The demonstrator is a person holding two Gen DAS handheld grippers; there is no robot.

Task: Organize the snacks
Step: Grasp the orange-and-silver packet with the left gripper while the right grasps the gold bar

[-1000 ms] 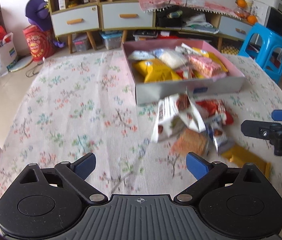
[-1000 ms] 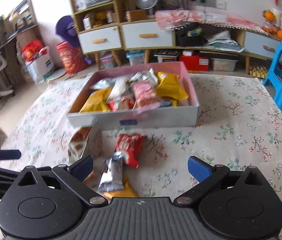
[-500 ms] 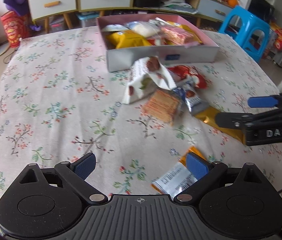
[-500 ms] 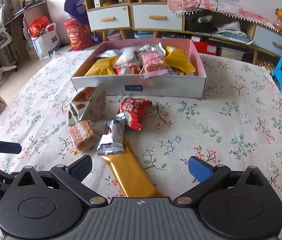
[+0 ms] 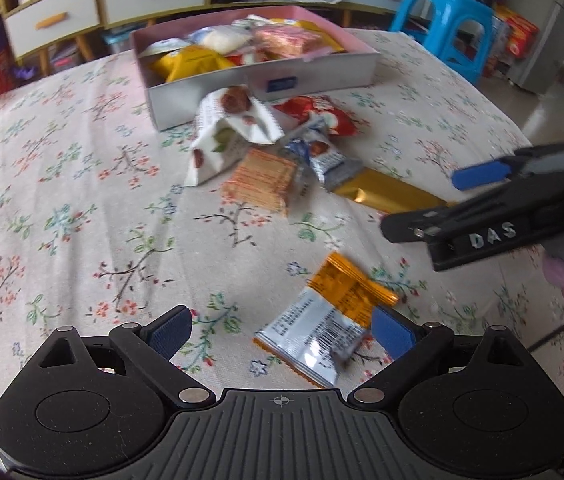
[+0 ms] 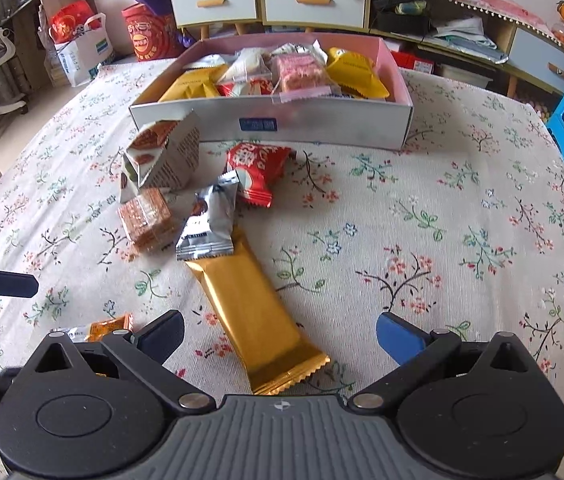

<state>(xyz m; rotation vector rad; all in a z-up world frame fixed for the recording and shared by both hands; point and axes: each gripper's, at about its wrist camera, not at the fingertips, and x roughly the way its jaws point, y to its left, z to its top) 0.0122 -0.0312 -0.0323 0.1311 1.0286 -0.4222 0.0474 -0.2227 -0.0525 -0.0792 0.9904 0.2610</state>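
On my left I have the left gripper (image 5: pixel 280 330) low over the flowered tablecloth (image 5: pixel 62 200), its jaws spread wide and gripping nothing. An orange-and-silver packet (image 5: pixel 328 330) lies flat between the blue pads, its silver end toward me and its orange end pointing away and to the right; its right edge sits just beside the right pad (image 5: pixel 392 336), though I cannot tell whether they touch.

Moving right, the loose pile sits in front of the pink box (image 6: pixel 402 84). A white folded pack (image 6: pixel 166 156) stands tilted nearest the box's front wall, with a clear-wrapped orange cracker block (image 6: pixel 146 222) just below it. A silver wrapper (image 6: pixel 212 224) lies beside the crackers, overlapping the near corner of a red packet (image 6: pixel 256 170) and covering the far end of the gold bar (image 6: pixel 256 320).

That gold bar is my long item: its long axis runs diagonally, far end toward the pile at upper left, crimped near end pointing at me and slightly right. The right gripper (image 6: pixel 280 338) hovers over it with jaws wide apart, the bar's near half lying between the pads and touching neither. The box beyond is already full of packets.
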